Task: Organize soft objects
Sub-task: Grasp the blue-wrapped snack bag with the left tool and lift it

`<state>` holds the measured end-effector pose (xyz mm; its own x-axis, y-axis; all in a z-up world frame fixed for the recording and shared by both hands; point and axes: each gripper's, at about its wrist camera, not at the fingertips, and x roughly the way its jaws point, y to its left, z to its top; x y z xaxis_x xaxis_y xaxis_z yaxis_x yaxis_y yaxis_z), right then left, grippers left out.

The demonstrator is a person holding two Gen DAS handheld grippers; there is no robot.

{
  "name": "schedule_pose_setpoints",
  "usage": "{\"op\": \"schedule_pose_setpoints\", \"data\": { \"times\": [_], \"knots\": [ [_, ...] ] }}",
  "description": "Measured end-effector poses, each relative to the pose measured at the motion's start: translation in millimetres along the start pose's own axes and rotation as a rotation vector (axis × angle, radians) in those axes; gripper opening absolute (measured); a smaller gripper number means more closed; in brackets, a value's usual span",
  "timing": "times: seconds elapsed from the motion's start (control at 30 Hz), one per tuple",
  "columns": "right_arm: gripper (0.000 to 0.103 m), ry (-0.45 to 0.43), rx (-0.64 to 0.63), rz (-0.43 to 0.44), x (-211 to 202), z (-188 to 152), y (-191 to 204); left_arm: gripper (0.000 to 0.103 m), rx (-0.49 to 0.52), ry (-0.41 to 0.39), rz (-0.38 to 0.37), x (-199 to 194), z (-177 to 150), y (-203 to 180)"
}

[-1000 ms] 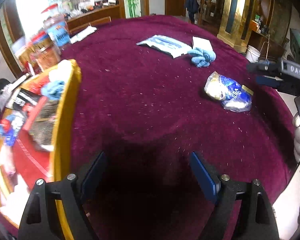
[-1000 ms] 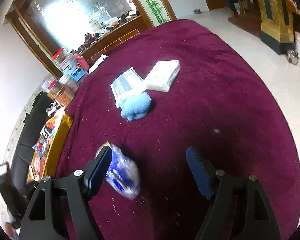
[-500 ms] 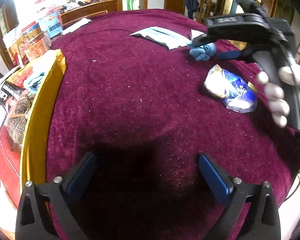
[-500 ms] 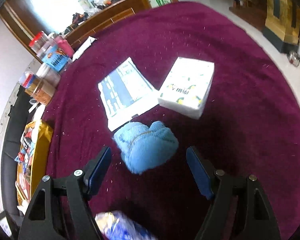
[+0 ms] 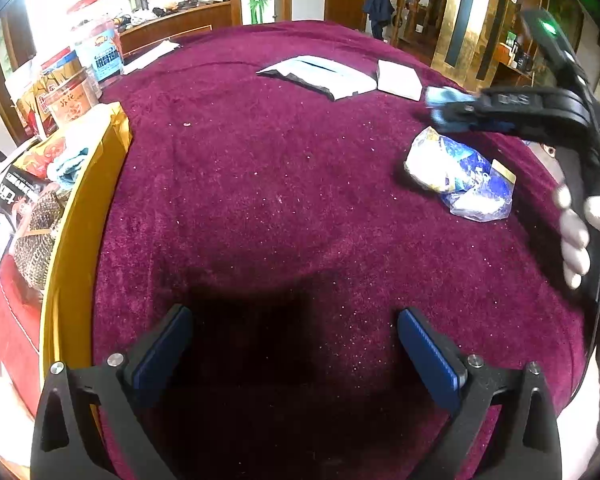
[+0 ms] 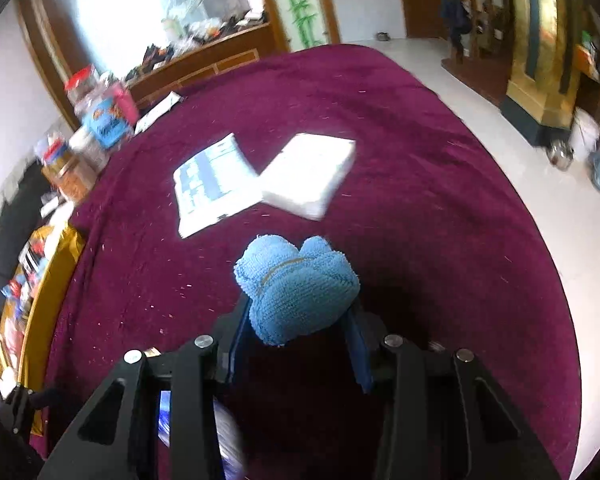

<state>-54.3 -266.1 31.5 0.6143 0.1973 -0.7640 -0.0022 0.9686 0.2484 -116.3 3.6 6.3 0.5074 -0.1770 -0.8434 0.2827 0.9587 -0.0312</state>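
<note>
The blue towel is largely hidden behind the right gripper in the left wrist view. The jars at the table's far left edge are blurred. The yellow box is cut off by the frame's left edge.

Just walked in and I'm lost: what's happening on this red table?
A person is sorting soft items with two handheld grippers. The right gripper has just been closing and now squeezes a rolled blue towel. The left gripper hangs open over bare cloth, holding nothing. A blue-and-white bag lies on the table.
</note>
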Motion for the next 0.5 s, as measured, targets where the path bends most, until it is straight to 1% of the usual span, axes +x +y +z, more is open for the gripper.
{"op": "schedule_pose_setpoints", "data": {
  "times": [0.03, 0.1, 0.17, 0.23, 0.27, 0.37, 0.5],
  "knots": [
    [0.043, -0.007, 0.033, 0.029, -1.5, -1.2, -10.5, 0.102, 0.000, -0.001, 0.001, 0.1, 0.4, -0.3],
    [0.044, -0.017, 0.093, 0.090, -1.1, -3.7, -29.0, 0.102, 0.004, 0.010, 0.003, 0.3, 1.2, -1.2],
    [0.044, -0.004, 0.151, 0.134, 2.5, -4.3, -41.3, 0.102, -0.006, 0.025, 0.009, 1.7, 4.1, -0.9],
    [0.044, -0.020, 0.150, 0.142, 0.0, -3.7, -42.3, 0.102, -0.024, 0.039, 0.018, 2.9, 6.6, -3.1],
    [0.044, -0.019, 0.144, 0.137, 0.4, -5.1, -39.2, 0.102, -0.034, 0.042, 0.009, 3.0, 8.0, -5.9],
    [0.044, -0.023, 0.132, 0.119, 0.2, -5.9, -35.4, 0.102, -0.060, 0.039, -0.094, 2.1, 15.6, -19.1],
    [0.044, -0.045, 0.180, 0.137, -5.3, -7.2, -46.6, 0.102, -0.099, 0.032, -0.187, 5.6, 33.9, -40.8]
  ]
}}
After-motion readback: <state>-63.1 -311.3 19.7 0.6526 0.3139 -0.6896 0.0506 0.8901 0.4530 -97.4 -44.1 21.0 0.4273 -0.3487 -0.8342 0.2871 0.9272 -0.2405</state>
